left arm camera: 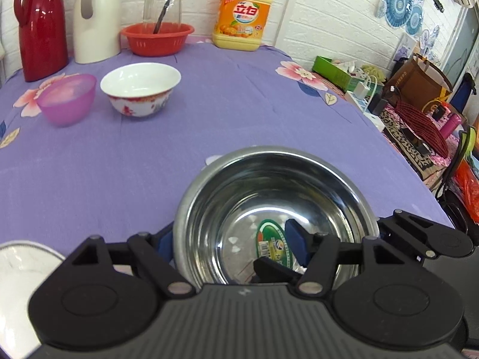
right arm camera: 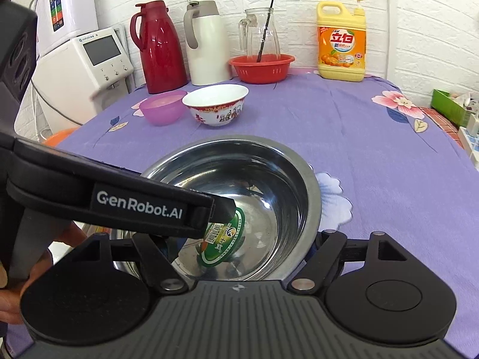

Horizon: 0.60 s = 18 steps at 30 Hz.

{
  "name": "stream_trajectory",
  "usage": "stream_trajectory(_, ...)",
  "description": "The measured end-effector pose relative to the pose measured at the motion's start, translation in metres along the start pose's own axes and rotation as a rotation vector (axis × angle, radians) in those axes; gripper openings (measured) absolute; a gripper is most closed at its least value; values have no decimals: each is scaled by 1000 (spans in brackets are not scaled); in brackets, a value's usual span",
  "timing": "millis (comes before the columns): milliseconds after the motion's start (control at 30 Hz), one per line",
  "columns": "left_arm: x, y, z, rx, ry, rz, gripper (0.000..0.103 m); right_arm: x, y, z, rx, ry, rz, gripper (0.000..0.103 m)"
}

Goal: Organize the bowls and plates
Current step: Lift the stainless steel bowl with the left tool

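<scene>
Step in hand: I judged I was moving the steel bowl (left arm camera: 269, 179), with both tools on it, to group it with the other bowls.
Bowl's place: it was over the near part of the purple cloth (left arm camera: 239, 104), well apart from the white bowl (left arm camera: 140, 86) and the pink bowl (left arm camera: 67, 98), which stood just beside each other at the far left. I could not tell whether it rested on the cloth or hung above it.
Left gripper (left arm camera: 229, 236): the jaws stood apart, astride the bowl's left wall. One pad (left arm camera: 163, 240) was outside. The other was inside above the green sticker (left arm camera: 269, 245), clear of the wall.
Right gripper (right arm camera: 242, 245): one finger was outside the right rim and the other was hidden, so I could not tell its hold.
Next move: I judged it called for a firm hold on the rim, then level travel toward the two bowls.
</scene>
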<state>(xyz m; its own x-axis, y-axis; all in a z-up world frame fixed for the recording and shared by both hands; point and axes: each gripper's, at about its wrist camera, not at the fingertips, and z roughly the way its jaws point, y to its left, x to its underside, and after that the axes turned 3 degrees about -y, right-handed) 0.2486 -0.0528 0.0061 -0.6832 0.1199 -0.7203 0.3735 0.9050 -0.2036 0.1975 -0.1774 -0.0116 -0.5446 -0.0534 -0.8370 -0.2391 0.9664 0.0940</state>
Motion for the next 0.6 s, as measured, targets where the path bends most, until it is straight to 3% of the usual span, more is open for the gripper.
stream_trajectory(133,12,-8,0,-16,-10,26,63,11,1,-5,12,3,-6,103)
stream_trajectory(600,7,-19,27,-35,19,48,64,20,-20,11,-6,33,53,103)
